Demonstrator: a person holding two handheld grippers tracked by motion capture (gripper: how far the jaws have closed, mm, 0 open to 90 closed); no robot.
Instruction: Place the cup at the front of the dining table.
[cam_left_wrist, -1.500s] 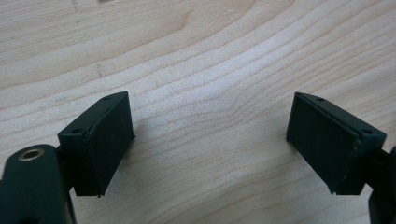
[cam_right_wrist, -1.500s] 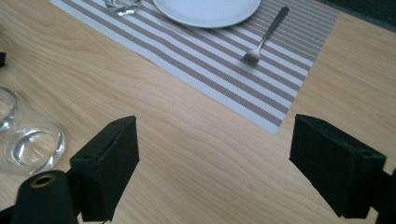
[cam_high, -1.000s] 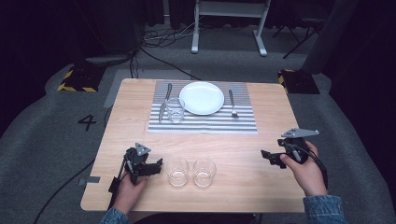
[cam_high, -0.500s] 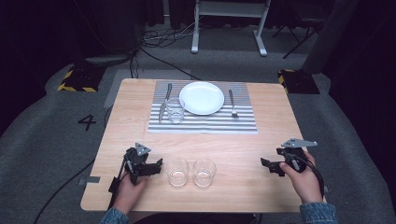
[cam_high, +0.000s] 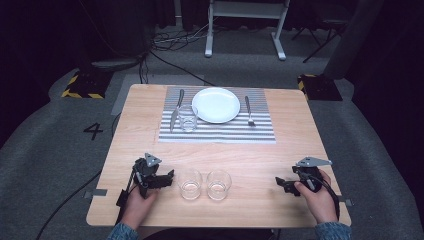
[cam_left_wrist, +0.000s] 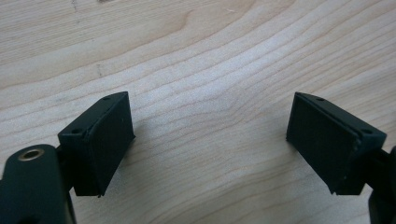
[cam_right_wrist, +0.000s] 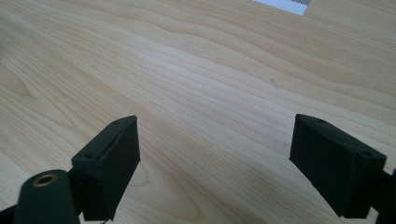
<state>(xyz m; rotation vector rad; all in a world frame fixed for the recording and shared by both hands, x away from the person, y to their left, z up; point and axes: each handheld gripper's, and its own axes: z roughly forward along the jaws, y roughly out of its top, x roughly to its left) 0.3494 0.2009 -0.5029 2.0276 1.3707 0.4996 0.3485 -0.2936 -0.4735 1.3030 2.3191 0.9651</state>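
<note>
Your left gripper (cam_high: 167, 178) is resting wide open, empty, beside the two glasses (cam_high: 190, 183); right gripper (cam_high: 281, 184) also gaping, nothing held. Next: grab the nearest glass.

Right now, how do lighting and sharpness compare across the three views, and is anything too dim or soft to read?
High view: the table is evenly lit but the floor beyond falls to near black; the two near glasses look soft. Left gripper view: bright, crisp wood grain, a faint shadow beside the left tool. Right gripper view: equally bright, the grain softer, the right tool dark with little surface detail.
</note>
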